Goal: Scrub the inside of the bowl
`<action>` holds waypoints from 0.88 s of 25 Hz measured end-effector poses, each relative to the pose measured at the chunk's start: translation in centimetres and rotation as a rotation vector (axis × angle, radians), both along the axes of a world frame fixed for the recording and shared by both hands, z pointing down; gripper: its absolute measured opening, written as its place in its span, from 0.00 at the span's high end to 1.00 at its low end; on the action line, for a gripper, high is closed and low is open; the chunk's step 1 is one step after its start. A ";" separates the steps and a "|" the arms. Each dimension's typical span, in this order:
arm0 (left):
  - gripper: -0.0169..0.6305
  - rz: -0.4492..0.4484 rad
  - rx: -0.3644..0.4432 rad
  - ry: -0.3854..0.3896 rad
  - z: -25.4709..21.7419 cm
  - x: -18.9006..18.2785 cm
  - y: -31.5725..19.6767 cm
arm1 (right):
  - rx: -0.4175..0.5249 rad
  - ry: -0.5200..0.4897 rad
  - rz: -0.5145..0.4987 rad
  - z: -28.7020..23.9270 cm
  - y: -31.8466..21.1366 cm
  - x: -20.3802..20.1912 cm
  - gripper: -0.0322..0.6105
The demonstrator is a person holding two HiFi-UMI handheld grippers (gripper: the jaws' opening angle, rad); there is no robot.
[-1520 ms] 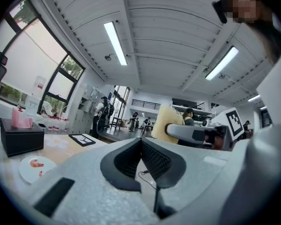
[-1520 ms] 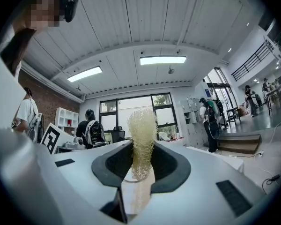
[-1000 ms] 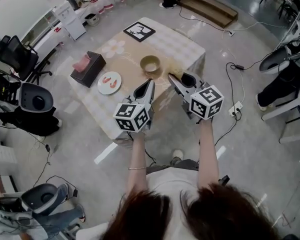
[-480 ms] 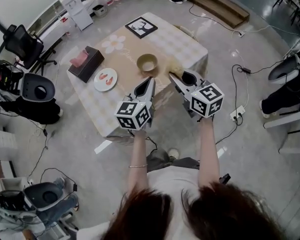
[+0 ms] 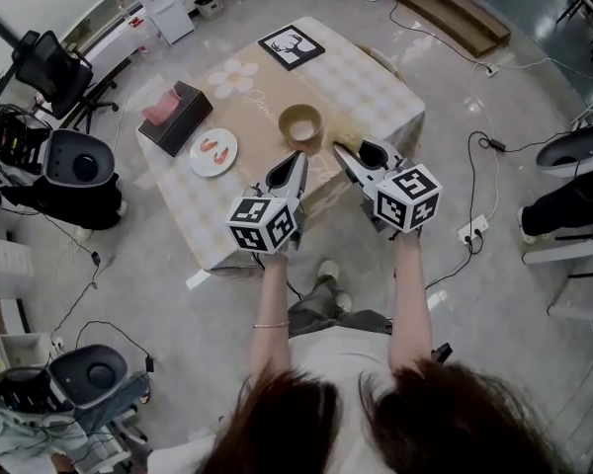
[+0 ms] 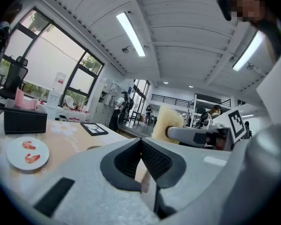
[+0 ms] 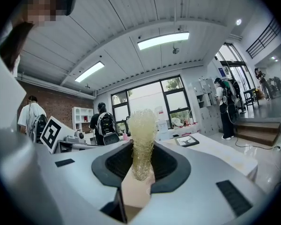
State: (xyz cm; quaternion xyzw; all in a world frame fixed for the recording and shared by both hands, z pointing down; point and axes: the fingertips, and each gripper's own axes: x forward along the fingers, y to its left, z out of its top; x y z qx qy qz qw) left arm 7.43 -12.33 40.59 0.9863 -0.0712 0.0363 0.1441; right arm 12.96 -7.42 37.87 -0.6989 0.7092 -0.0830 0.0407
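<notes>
A tan bowl [image 5: 299,123] stands upright near the middle of the table [image 5: 376,92]. Both grippers hover side by side above the table's near edge, just short of the bowl. My left gripper [image 5: 297,157] is shut with nothing between its pads [image 6: 141,142]. My right gripper [image 5: 339,150] is shut on a pale yellow mesh scrubber [image 7: 141,139], which sticks up out of the jaws. The left gripper view shows that scrubber [image 6: 167,123] from the side, ahead of the right gripper [image 6: 201,136]. The bowl's inside is too small to judge.
Left of the bowl lie a white plate [image 5: 214,152] with red pieces and a dark tissue box [image 5: 173,115]. A framed deer picture [image 5: 296,46] is at the far end. Chairs, cables and machines surround the table on the floor.
The head view has drifted a little, so the table sits slightly differently in frame. Both grippers keep the same pose in front of the bowl.
</notes>
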 end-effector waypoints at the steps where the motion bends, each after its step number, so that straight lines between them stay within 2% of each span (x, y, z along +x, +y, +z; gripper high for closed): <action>1: 0.96 0.001 -0.008 0.004 0.0 0.4 -0.3 | -0.001 -0.001 -0.001 0.0 -0.4 0.3 0.80; 14: 0.96 0.047 -0.037 0.007 1.6 3.4 -5.3 | -0.012 -0.081 -0.002 2.3 -6.2 3.3 0.80; 22: 0.96 0.072 -0.096 -0.007 2.8 4.3 -8.1 | -0.029 -0.100 -0.004 3.7 -9.0 4.0 0.80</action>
